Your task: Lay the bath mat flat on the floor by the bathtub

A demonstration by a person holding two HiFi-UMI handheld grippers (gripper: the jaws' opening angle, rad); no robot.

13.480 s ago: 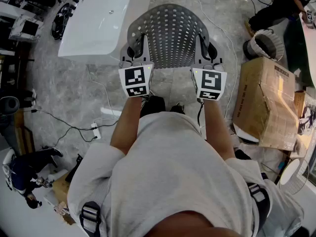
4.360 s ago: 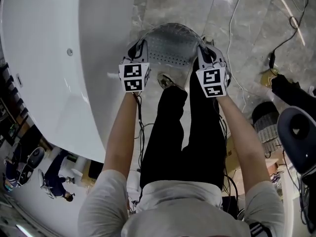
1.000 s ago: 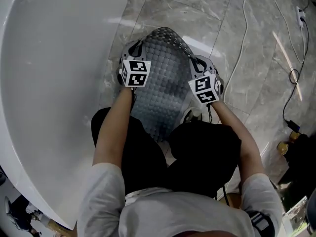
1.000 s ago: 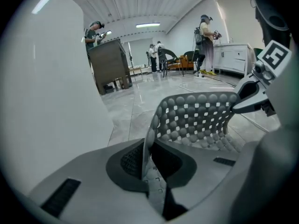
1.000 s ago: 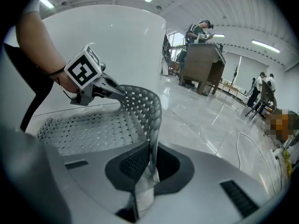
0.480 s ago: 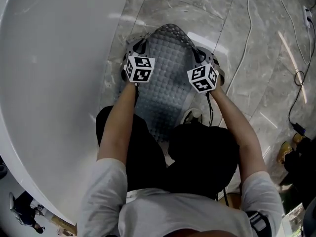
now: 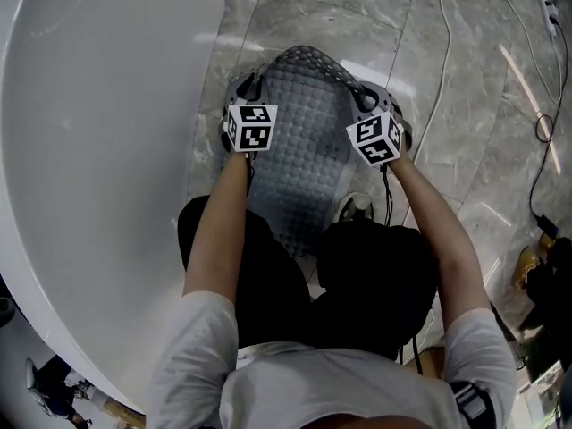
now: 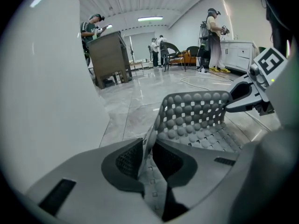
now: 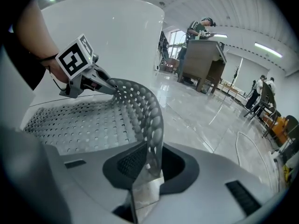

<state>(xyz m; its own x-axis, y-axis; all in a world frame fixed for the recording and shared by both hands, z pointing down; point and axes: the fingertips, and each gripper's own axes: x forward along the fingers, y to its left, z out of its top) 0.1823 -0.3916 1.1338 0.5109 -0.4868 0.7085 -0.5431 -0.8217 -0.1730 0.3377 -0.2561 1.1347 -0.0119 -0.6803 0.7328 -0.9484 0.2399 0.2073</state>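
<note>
Beside the tub [image 7: 107, 150], on the grey tile floor [image 7: 465, 105], the mat [image 7: 304, 150] lies lengthwise, its long left side next to the tub wall. Near end reaches the person's black-trousered knees [image 7: 375, 266], with a shoe [image 7: 356, 208] just beside its right edge. Most of the mat is down flat. The far end is curled up off the floor, and both gripper views show that raised, perforated edge arching between the two grippers.

Left gripper [image 7: 246, 86] is at the mat's left edge near the far end. In its own view the jaws are nearly together and pinch the mat's edge, with the grip just starting to loosen. Right gripper [image 7: 365, 96] is at the opposite edge, level with the left. Its jaws are opening: the mat's edge stands between them, against one pad, with a dark gap on the other side.

White cable [image 7: 438, 52] runs across the floor to the right, well apart from the mat. People and a cabinet stand far back in the room.
</note>
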